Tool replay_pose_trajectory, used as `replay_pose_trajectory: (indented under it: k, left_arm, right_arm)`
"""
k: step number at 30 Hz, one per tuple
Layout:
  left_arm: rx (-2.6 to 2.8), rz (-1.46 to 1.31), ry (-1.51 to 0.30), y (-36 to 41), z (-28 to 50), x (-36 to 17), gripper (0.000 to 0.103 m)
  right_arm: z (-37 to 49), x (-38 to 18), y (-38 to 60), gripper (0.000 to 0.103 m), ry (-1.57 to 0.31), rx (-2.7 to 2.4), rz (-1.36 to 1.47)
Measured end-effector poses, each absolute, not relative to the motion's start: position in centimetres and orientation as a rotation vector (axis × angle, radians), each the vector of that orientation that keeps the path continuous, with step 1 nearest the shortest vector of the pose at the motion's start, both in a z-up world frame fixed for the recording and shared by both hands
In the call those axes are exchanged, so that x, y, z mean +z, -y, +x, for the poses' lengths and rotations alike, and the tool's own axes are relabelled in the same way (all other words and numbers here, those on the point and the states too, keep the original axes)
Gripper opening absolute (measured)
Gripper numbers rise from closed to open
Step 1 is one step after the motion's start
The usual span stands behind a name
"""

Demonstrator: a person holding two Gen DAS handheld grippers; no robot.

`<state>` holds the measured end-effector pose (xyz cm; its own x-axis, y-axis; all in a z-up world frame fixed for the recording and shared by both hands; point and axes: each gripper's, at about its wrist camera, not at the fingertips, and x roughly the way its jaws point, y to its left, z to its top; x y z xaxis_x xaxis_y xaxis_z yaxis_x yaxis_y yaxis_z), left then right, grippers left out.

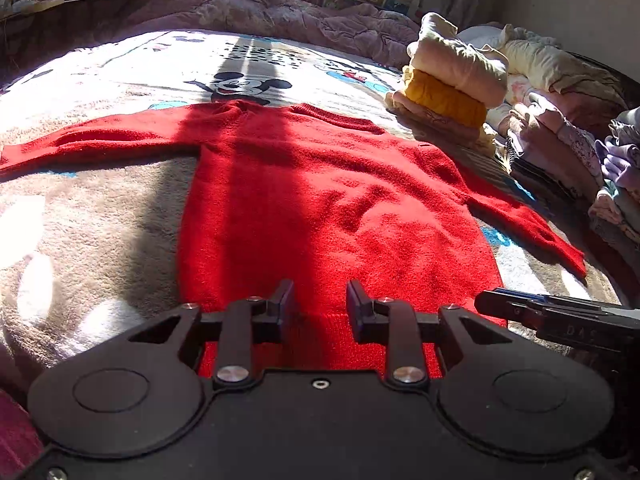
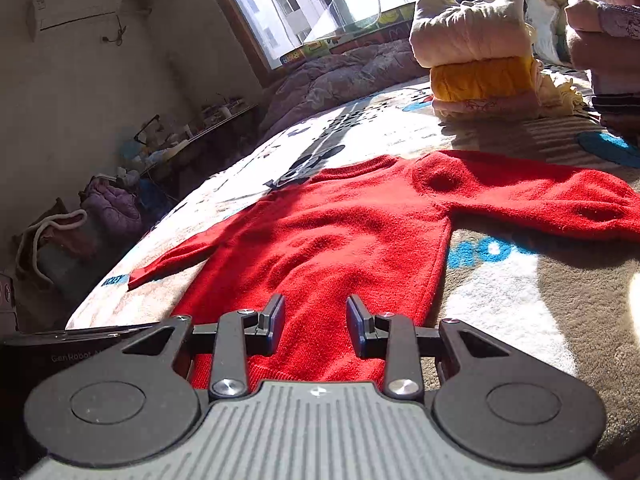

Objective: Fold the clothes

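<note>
- Lying flat and face up on a cartoon-print blanket (image 1: pixel 100 216), the red sweater (image 1: pixel 320 200) has both sleeves spread out to the sides and its ribbed hem nearest the grippers.
- Sunlight falls across the knit, with a dark band of shadow running up its middle in the left wrist view.
- The left gripper (image 1: pixel 320 304) points down at the hem, just ahead of its fingertips; its jaws stand partly apart with only red fabric seen through the gap, nothing pinched.
- The right gripper (image 2: pixel 316 322) hangs over the hem near the sweater's right edge, jaws likewise parted and gripping nothing; whether either gripper's tips touch the knit cannot be told.
- Seen from the left gripper, the right one's dark body enters from the right edge, beside the hem corner.
- Beyond the sweater, to the right, a stack of folded clothes (image 1: pixel 452 76) sits on the blanket.
- The hem's nearest strip is hidden under both gripper bodies, and the right sleeve's cuff is cut off in the right wrist view.
</note>
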<state>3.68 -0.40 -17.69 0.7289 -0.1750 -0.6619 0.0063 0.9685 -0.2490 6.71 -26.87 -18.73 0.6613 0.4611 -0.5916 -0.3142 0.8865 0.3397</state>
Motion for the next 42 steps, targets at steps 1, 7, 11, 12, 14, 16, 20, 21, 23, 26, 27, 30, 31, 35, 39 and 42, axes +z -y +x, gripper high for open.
replay_pose_trajectory:
  k: [1, 7, 11, 12, 14, 16, 20, 21, 23, 26, 27, 30, 31, 35, 39, 42]
  left_arm:
    - [-0.071, -0.254, -0.787, -0.3, 3.8, -18.5, 0.026]
    - [-0.046, -0.153, -0.651, -0.3, 1.3, -16.8, 0.035]
    - [-0.041, -0.11, -0.783, 0.2, 2.7, -18.4, 0.046]
    - [-0.04, -0.106, -0.791, 0.5, 2.7, -18.1, 0.046]
    - [-0.06, -0.142, -0.791, 0.7, 2.4, -17.3, 0.046]
    - [-0.101, -0.204, -0.775, 0.8, 1.8, -16.7, 0.052]
    - [-0.141, -0.22, -0.782, 1.8, 1.8, -15.5, 0.069]
    - [-0.139, -0.225, -0.782, 1.9, 1.8, -15.2, 0.072]
    - [-0.141, -0.244, -0.785, 2.0, 2.0, -14.7, 0.077]
    - [-0.121, -0.267, -0.781, 1.8, 2.3, -13.5, 0.084]
    - [-0.12, -0.267, -0.775, 1.8, 2.3, -13.2, 0.085]
    - [-0.126, -0.255, -0.77, 2.0, 2.3, -12.7, 0.086]
    - [-0.135, -0.239, -0.769, 2.4, 2.3, -12.7, 0.086]
    - [-0.211, -0.114, -0.754, 5.1, 2.6, -12.9, 0.086]
    - [-0.323, 0.085, -0.679, 10.2, 3.8, -12.6, 0.086]
    - [-0.394, 0.157, -0.663, 13.6, 5.1, -12.3, 0.086]
  right_arm:
    - [6.3, -19.9, 27.0, 0.027, -0.759, 0.408, 0.236]
    - [3.3, -18.9, 28.5, 0.019, -0.718, 0.342, 0.248]
    - [2.9, -18.7, 27.6, 0.023, -0.681, 0.374, 0.223]
    - [3.2, -19.2, 27.9, 0.024, -0.718, 0.367, 0.257]
    - [3.5, -19.7, 28.8, 0.024, -0.761, 0.356, 0.335]
    - [3.3, -19.5, 30.2, 0.024, -0.763, 0.35, 0.428]
    - [2.2, -17.8, 32.0, 0.048, -0.744, 0.327, 0.558]
    - [1.8, -17.2, 32.1, 0.06, -0.739, 0.321, 0.563]
    - [1.2, -16.0, 32.0, 0.064, -0.729, 0.322, 0.564]
    - [1.0, -14.6, 31.4, 0.081, -0.737, 0.311, 0.524]
    - [0.9, -14.4, 31.2, 0.086, -0.735, 0.315, 0.52]
    - [0.9, -14.0, 31.4, 0.089, -0.729, 0.32, 0.534]
    - [1.1, -14.0, 31.7, 0.09, -0.727, 0.314, 0.55]
    - [1.4, -14.9, 34.0, 0.09, -0.711, 0.26, 0.643]
    - [1.4, -16.3, 38.0, 0.09, -0.63, 0.21, 0.807]
    - [1.0, -17.8, 41.6, 0.09, -0.547, 0.18, 0.958]
